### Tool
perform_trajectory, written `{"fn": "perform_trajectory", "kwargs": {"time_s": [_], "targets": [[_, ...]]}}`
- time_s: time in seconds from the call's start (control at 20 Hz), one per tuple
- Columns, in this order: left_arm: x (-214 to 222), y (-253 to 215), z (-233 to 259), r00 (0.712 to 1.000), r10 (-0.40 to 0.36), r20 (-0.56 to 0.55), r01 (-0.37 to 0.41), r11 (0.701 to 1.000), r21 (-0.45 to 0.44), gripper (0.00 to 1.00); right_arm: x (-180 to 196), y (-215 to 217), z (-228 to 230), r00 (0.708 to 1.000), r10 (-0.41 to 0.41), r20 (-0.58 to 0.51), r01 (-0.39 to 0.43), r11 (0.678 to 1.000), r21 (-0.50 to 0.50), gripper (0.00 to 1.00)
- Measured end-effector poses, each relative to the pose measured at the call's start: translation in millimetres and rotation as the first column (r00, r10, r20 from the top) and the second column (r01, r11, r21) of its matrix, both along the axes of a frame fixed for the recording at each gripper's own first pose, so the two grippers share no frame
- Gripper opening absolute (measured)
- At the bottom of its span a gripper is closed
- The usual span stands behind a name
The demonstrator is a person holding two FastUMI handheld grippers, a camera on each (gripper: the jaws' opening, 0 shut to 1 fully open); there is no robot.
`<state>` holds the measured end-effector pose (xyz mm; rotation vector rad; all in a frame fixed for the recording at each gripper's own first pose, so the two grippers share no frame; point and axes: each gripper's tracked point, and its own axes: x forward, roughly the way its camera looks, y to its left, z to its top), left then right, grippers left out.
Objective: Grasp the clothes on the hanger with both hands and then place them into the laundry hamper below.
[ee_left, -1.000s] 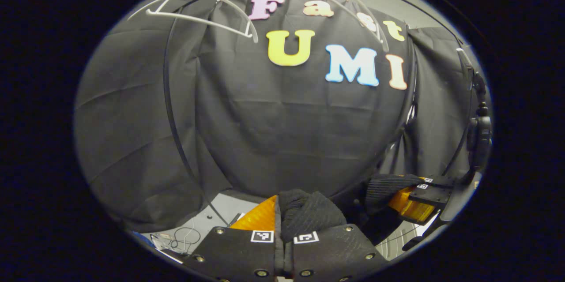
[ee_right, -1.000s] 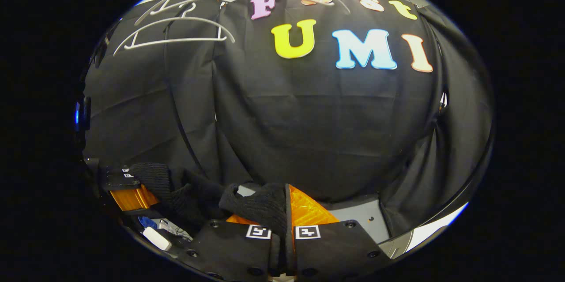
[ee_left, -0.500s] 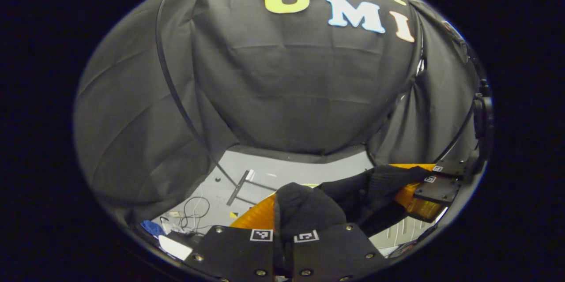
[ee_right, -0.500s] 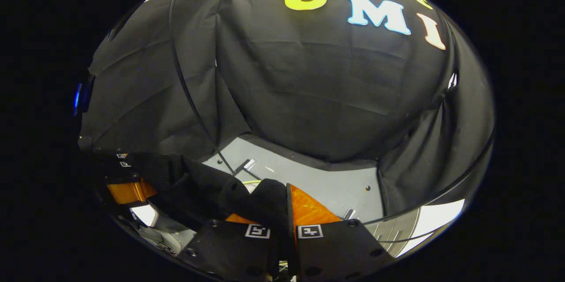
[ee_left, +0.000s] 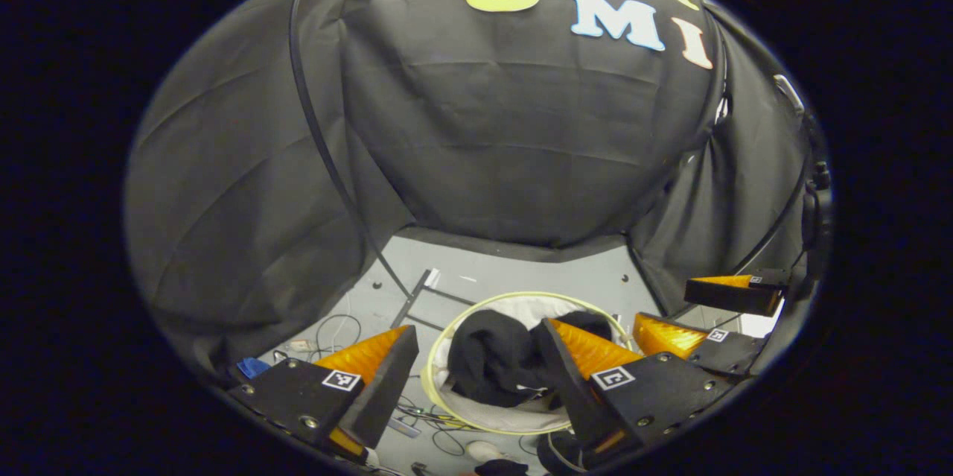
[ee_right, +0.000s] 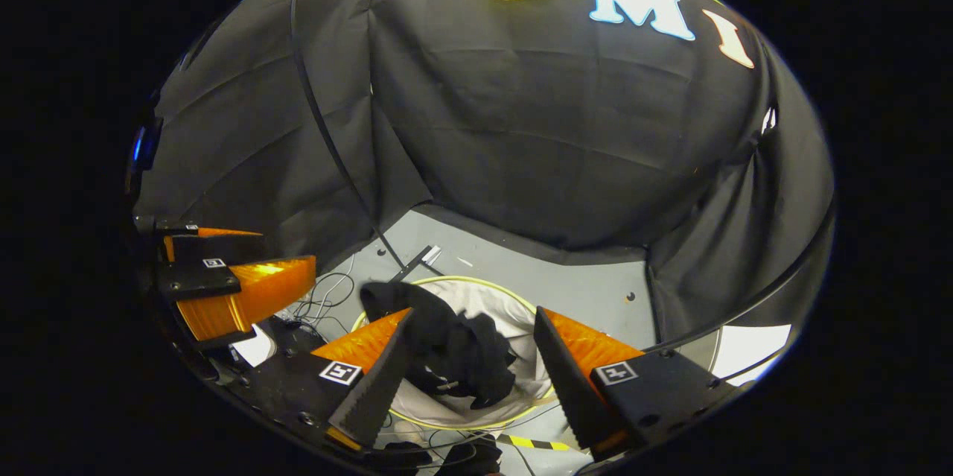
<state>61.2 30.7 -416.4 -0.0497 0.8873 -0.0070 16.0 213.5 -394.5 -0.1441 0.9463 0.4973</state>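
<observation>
With both the left hand-held gripper [ee_left: 476, 364] and the right hand-held gripper [ee_right: 465, 357] spread wide and empty, the black clothes [ee_left: 488, 357] lie inside the laundry hamper [ee_left: 476, 305] below, so the placing step looks finished and only lifting clear remains.

We see the black cloth wall [ee_left: 521, 126] draped in folds across the upper part of both views, from nine to three o'clock. Below it lies the grey floor [ee_left: 521, 275] toward six o'clock, with loose cables [ee_left: 331, 331] at seven in the left gripper view. A bright patch [ee_right: 748, 349] shows at four in the right gripper view.
</observation>
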Motion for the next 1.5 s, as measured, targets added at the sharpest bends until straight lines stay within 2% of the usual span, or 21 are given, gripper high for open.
{"fn": "perform_trajectory", "kwargs": {"time_s": [0.2,0.3,0.55,0.75,0.9,1.2,1.5], "targets": [[6,2,23,0.996,-0.029,0.082,0.029,1.0,0.011,0.96,3,-5,29,0.998,-0.005,0.066,0.005,1.0,-0.005,0.98],[5,14,52,0.991,-0.041,0.125,0.039,0.999,0.018,0.96,1,-8,48,0.994,-0.024,0.107,0.024,1.0,0.002,0.98],[4,21,119,0.966,-0.057,0.251,0.065,0.998,-0.021,0.96,6,-19,117,0.964,-0.122,0.236,0.114,0.992,0.046,0.98],[2,20,174,0.934,-0.071,0.35,0.087,0.996,-0.028,0.96,6,-37,175,0.923,-0.198,0.329,0.172,0.979,0.107,0.98],[1,15,219,0.904,-0.072,0.422,0.094,0.995,-0.031,0.96,10,-60,220,0.882,-0.248,0.401,0.202,0.967,0.156,0.96],[-9,-11,326,0.826,-0.053,0.561,0.109,0.992,-0.067,0.96,-3,-119,303,0.796,-0.276,0.539,0.208,0.961,0.184,0.96],[-29,-39,400,0.775,-0.042,0.631,0.137,0.985,-0.104,0.95,-28,-183,359,0.721,-0.361,0.591,0.274,0.932,0.236,0.96]]}}
